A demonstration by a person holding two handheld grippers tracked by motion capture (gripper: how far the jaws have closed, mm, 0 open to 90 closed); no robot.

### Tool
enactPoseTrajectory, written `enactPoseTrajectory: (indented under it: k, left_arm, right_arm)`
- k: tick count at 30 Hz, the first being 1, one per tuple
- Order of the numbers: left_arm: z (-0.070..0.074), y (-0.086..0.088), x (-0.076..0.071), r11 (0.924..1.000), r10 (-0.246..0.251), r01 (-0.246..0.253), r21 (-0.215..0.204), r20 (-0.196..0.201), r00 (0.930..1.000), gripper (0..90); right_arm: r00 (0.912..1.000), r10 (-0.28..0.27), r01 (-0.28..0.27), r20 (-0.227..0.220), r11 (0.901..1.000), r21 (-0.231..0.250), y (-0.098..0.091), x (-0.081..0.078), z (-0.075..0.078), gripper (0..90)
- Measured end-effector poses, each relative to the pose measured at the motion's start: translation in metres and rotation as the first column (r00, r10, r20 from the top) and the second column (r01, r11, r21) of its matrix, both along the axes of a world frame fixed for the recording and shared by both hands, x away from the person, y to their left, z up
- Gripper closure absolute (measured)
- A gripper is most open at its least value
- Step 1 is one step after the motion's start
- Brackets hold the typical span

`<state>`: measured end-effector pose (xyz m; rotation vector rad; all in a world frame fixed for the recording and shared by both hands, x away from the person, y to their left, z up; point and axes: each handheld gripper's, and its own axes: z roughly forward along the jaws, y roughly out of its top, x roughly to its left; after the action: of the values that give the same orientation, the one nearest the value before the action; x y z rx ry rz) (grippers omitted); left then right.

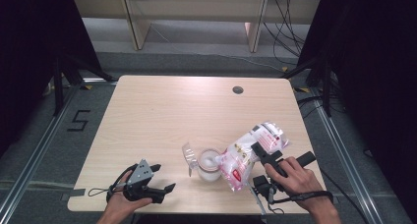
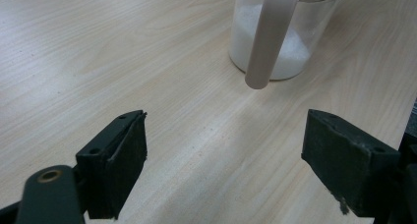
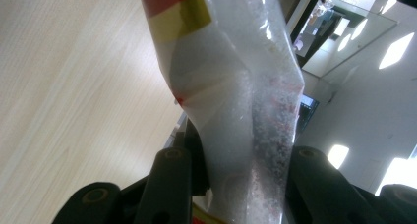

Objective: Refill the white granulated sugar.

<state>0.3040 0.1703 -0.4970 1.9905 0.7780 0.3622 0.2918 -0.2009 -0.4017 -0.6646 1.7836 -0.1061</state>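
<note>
A clear jar [image 1: 208,166] of white granules stands near the table's front middle, its lid [image 1: 189,154] flipped open to the left. My right gripper [image 1: 255,163] is shut on a clear bag [image 1: 246,153] of white granules with red and yellow print. The bag slants down toward the jar's mouth. In the right gripper view the bag [image 3: 236,96] is pinched between the jaws of my right gripper [image 3: 236,184]. My left gripper [image 1: 164,177] rests open at the front left. In its own view my left gripper [image 2: 223,135] holds nothing, and the jar [image 2: 295,47] with a beige clasp [image 2: 268,37] stands just ahead.
The light wooden table [image 1: 162,116] has a round cable hole [image 1: 238,90] at the back right. Dark curtains flank both sides. Wooden furniture legs and cables [image 1: 290,17] lie on the floor behind, and a "5" [image 1: 78,121] is taped on the floor at left.
</note>
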Motion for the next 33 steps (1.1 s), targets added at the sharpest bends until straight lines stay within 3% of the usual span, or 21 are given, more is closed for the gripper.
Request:
enactPoseTrajectory:
  k: [2, 15, 16, 18, 21, 24, 25, 26, 27, 28, 30, 31, 33]
  left_arm:
    - [0.0006, 0.0005, 0.0002, 1.0000, 0.003, -0.003, 0.008, -0.002, 1.0000, 16.8]
    - [0.0002, -0.0003, -0.0003, 1.0000, 0.005, -0.005, 0.002, 0.001, 1.0000, 16.8]
    - [0.0000, -0.0004, -0.0001, 1.0000, 0.005, -0.005, -0.002, 0.004, 1.0000, 16.8]
    - [0.0000, -0.0014, -0.0014, 0.9996, 0.020, -0.020, -0.019, -0.020, 0.9996, 16.8]
    - [0.0002, -0.0003, -0.0008, 0.9999, 0.017, -0.017, 0.000, -0.011, 0.9998, 16.8]
    - [0.0002, -0.0004, -0.0004, 1.0000, 0.006, -0.006, 0.002, 0.000, 1.0000, 16.8]
    - [0.0002, -0.0004, -0.0004, 1.0000, 0.006, -0.006, 0.002, 0.000, 1.0000, 16.8]
    - [-0.0003, -0.0015, -0.0014, 0.9996, 0.018, -0.018, -0.023, -0.018, 0.9997, 16.8]
    - [-0.0003, -0.0014, -0.0013, 0.9995, 0.018, -0.019, -0.025, -0.017, 0.9997, 16.8]
    - [0.0008, 0.0010, -0.0004, 0.9998, 0.014, -0.013, 0.017, -0.013, 0.9998, 16.8]
    - [0.0008, 0.0011, -0.0003, 0.9997, 0.013, -0.012, 0.019, -0.013, 0.9998, 16.8]
    - [0.0002, -0.0008, -0.0013, 0.9998, 0.017, -0.017, -0.011, -0.019, 0.9997, 16.8]
    - [-0.0009, -0.0019, -0.0012, 0.9995, 0.021, -0.021, -0.025, -0.011, 0.9997, 16.8]
  right_arm:
    - [1.0000, -0.008, 0.008, -0.002, 0.9998, 0.017, -0.0018, -0.0006, -0.0002, 72.2]
    - [1.0000, 0.000, 0.000, -0.001, 0.9999, 0.015, -0.0019, -0.0009, 0.0020, 72.3]
    - [1.0000, 0.006, -0.006, 0.003, 0.9993, 0.036, -0.0027, -0.0008, 0.0003, 72.3]
    - [1.0000, -0.006, 0.006, 0.000, 0.9999, 0.010, -0.0015, -0.0012, 0.0020, 72.3]
    - [0.9999, 0.011, -0.011, -0.002, 0.9994, 0.032, -0.0028, 0.0002, 0.0019, 72.4]
    - [1.0000, 0.009, -0.009, -0.005, 0.9998, 0.019, -0.0029, 0.0006, 0.0022, 72.4]
    - [0.9994, -0.029, 0.031, -0.020, 0.9953, 0.092, -0.0068, -0.0013, -0.0028, 72.4]
    - [0.9999, 0.005, -0.005, -0.010, 0.9984, 0.057, -0.0049, 0.0005, 0.0005, 72.4]
    - [0.9999, 0.007, -0.006, -0.015, 0.9989, 0.047, -0.0050, 0.0009, 0.0013, 72.4]
    - [0.9999, -0.002, 0.002, -0.016, 0.9988, 0.050, -0.0053, 0.0007, 0.0010, 72.4]
    - [0.9998, 0.012, -0.011, -0.014, 0.9980, 0.062, -0.0057, 0.0022, 0.0001, 72.4]
    - [0.9997, 0.015, -0.014, -0.017, 0.9980, 0.061, -0.0063, 0.0029, -0.0001, 72.4]
    - [0.9998, 0.005, -0.003, -0.020, 0.9977, 0.067, -0.0078, 0.0030, -0.0010, 72.4]
